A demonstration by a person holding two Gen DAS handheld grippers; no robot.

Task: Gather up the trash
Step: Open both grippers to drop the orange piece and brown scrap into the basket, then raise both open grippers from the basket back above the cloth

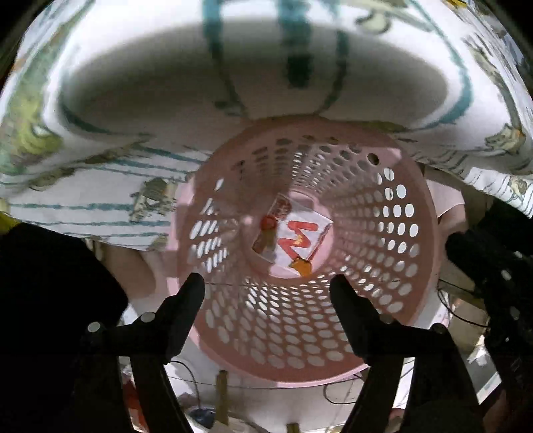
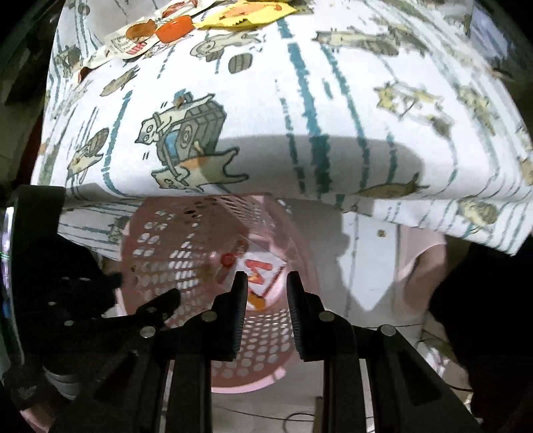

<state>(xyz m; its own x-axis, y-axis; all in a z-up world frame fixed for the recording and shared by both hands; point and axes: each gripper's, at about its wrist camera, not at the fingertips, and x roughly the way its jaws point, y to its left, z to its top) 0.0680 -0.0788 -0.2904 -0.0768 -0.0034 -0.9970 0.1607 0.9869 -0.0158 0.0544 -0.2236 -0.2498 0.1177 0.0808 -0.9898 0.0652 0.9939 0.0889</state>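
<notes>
Both tongs hang straight down over the pink perforated plastic basket (image 1: 393, 233), which stands below the edge of the surface covered by a white cloth printed with cartoon cats and teal stripes (image 2: 266, 110). Left tongs (image 1: 268, 283): released, jaws standing wide, nothing between them. Right tongs (image 2: 266, 278): jaws parted by a narrow gap, no item visible between the ribbed pads, so empty as far as the view shows. Done so far, judging from the basket floor: a white glossy wrapper with a red zigzag mark (image 1: 298, 241) lies flat at the bottom, with a small red round piece (image 1: 268, 222) and an orange scrap (image 1: 301, 266) touching its edges. Remaining: at the far edge of the cloth sit a yellow crinkled wrapper (image 2: 246, 13), a printed white-and-red packet (image 2: 133, 41) and an orange plastic cap (image 2: 175, 28), close together. Task judged partly complete. Basket walls are rigid, smooth, tapering, with regular oval holes; the wrappers look thin and flexible.
</notes>
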